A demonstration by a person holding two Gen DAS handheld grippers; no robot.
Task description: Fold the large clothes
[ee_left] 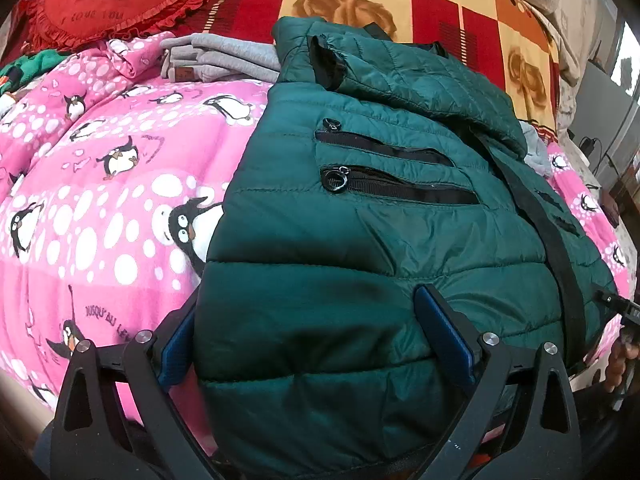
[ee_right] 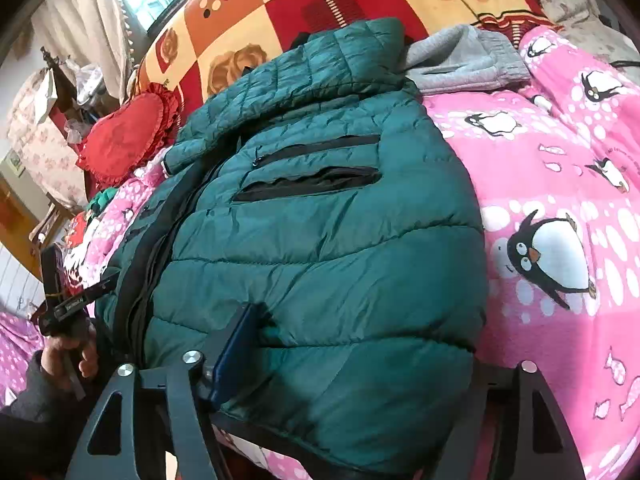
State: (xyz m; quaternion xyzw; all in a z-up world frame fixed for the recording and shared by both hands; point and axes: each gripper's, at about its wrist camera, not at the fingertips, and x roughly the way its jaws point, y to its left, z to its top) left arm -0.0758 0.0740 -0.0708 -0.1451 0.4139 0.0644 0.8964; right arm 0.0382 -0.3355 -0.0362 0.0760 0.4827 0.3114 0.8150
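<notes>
A dark green quilted puffer jacket (ee_left: 360, 220) lies on the pink penguin blanket (ee_left: 100, 200), front side up, with a sleeve folded across its chest. My left gripper (ee_left: 312, 344) straddles the jacket's near hem, its blue-padded fingers (ee_left: 444, 336) set wide on either side of a thick fold of fabric. In the right wrist view the jacket (ee_right: 320, 220) fills the centre. My right gripper (ee_right: 360, 360) likewise has the hem between its fingers; the left finger (ee_right: 236, 348) shows, the right one is hidden behind the fabric.
Folded grey clothes (ee_left: 224, 60) lie behind the jacket. A red ruffled cushion (ee_left: 108, 0) sits at the back against a red and yellow rose blanket (ee_left: 440, 12). The other gripper's handle and hand (ee_right: 68, 320) show at the jacket's edge.
</notes>
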